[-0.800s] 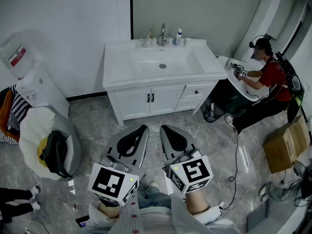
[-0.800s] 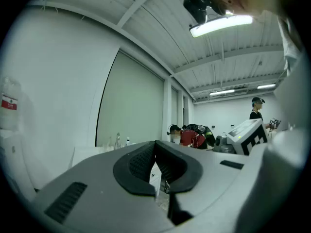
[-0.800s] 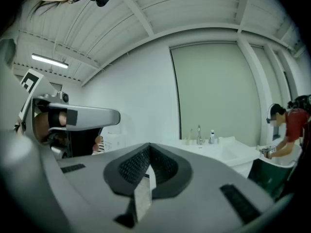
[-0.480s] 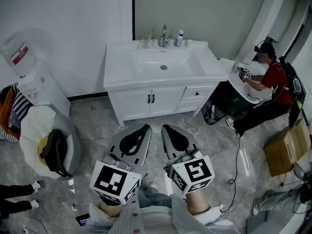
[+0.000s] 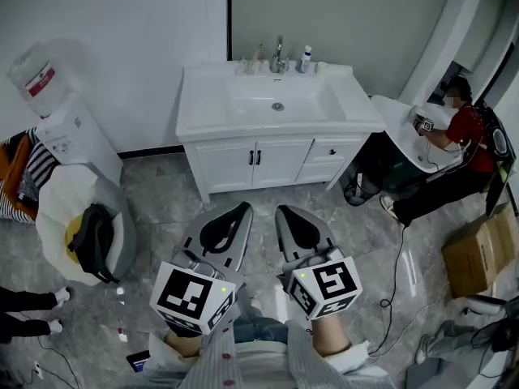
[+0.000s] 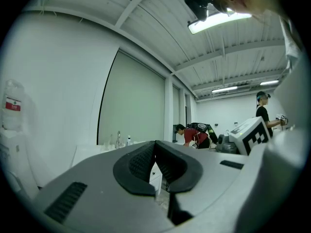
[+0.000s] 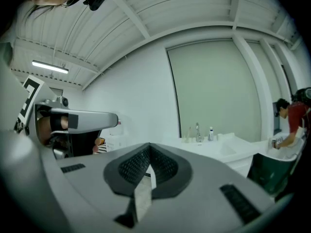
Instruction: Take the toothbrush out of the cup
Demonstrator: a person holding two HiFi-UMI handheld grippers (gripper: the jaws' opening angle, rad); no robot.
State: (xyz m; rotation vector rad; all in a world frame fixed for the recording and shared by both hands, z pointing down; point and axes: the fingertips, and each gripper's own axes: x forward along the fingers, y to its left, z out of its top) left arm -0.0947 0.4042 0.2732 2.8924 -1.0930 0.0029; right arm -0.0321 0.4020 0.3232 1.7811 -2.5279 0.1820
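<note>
White counter (image 5: 203, 116): cup near faucet (image 5: 279, 55) indistinct. Left gripper (image 5: 241, 211), right gripper (image 5: 283, 212) well short of counter, jaws pressed together, empty; judged approach posture, nothing to grasp yet.

Open floor (image 5: 166, 205) up to vanity (image 5: 243, 159), water dispenser (image 5: 75, 136) at left.

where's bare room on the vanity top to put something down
The counter left of the basin is bare out to its edge; a narrower strip right of the basin is bare too. The back ledge is crowded: the faucet, a small bottle and some small items left of the faucet stand close together.
</note>
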